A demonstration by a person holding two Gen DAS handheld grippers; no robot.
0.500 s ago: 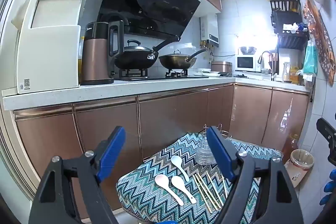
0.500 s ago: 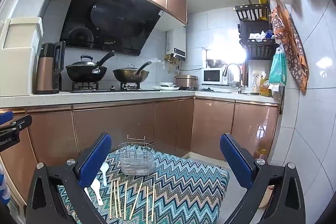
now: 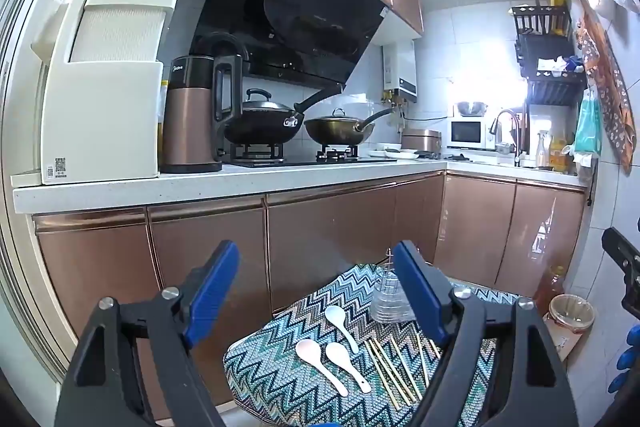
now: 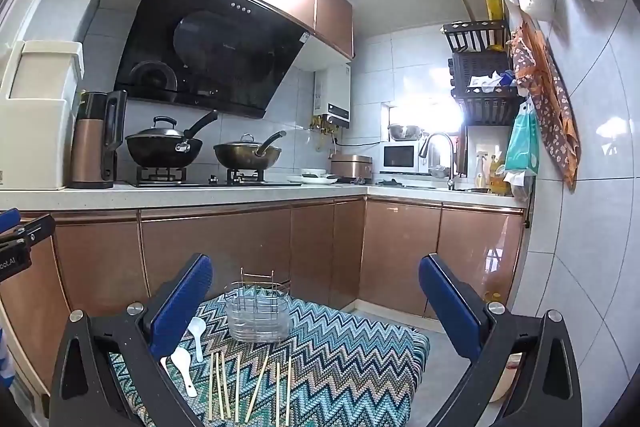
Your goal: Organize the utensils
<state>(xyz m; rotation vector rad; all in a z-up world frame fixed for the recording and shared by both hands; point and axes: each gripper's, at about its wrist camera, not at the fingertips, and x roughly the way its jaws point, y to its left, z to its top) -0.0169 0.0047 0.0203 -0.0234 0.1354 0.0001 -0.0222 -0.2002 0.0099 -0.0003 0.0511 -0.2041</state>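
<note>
Three white spoons [image 3: 338, 357] are lying on the zigzag-patterned desk [image 3: 280, 387] at the lower centre of the left wrist frame, with a row of chopsticks [image 3: 396, 371] just to their right. A clear utensil holder [image 4: 258, 315] in a wire frame is standing beyond them — at the lower centre of the right wrist frame. The left gripper [image 3: 316, 291] and the right gripper [image 4: 316, 303] are both being held above the desk, jaws spread wide and nothing being pinched between them.
</note>
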